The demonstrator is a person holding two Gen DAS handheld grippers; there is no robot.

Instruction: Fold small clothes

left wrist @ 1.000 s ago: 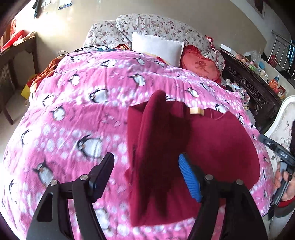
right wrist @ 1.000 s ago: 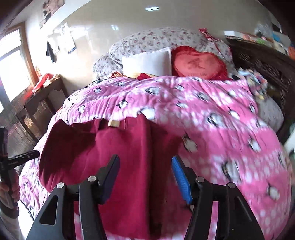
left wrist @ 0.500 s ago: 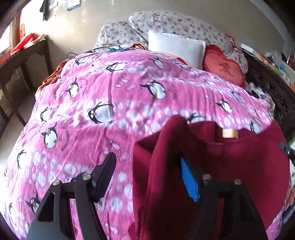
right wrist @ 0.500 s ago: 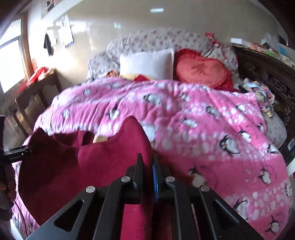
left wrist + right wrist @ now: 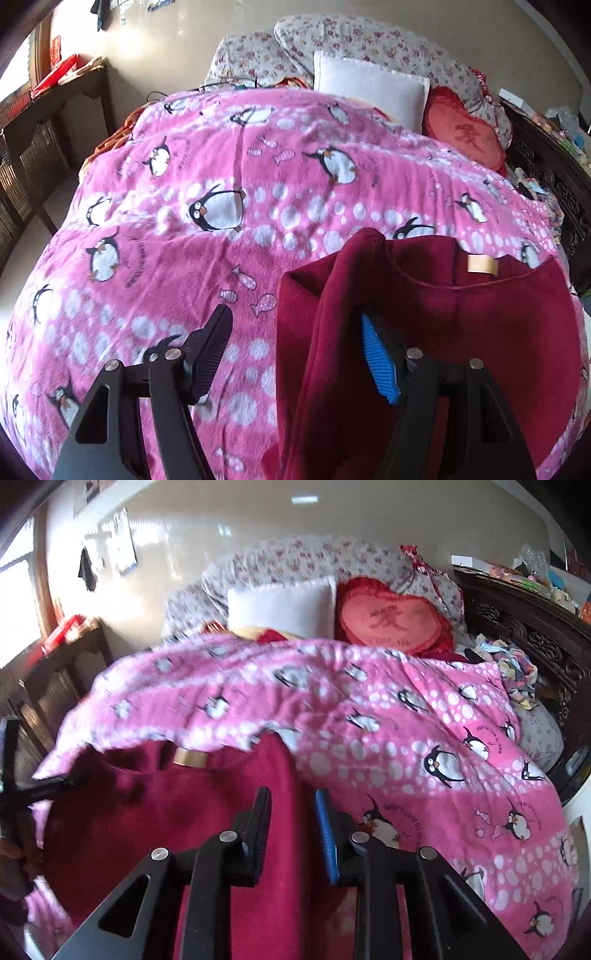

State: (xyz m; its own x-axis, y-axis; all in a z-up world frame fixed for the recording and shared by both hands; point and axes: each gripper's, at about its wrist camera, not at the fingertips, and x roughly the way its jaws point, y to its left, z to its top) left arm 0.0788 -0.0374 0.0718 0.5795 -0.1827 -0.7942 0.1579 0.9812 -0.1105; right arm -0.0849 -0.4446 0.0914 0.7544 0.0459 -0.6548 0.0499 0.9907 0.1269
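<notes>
R gripper [image 5: 291, 834] clamped garment [image 5: 166, 830] fold, jaws now reopening; L gripper [image 5: 295, 354] moved in over edge.

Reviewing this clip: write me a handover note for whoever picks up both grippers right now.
Left gripper: open, straddling the folded-over left edge of the dark red fleece garment; its pads are not pressing.
Right gripper: jaws opening, with the garment's right folded edge between them; grip released.
Garment: lies on the pink penguin-print blanket on the bed, tan neck label at the far side, facing up.
Done: both side flaps appear turned in toward the middle.
Left: probably smooth the flaps, then fold bottom to top. The lower hem is out of view, so check it first.
</notes>
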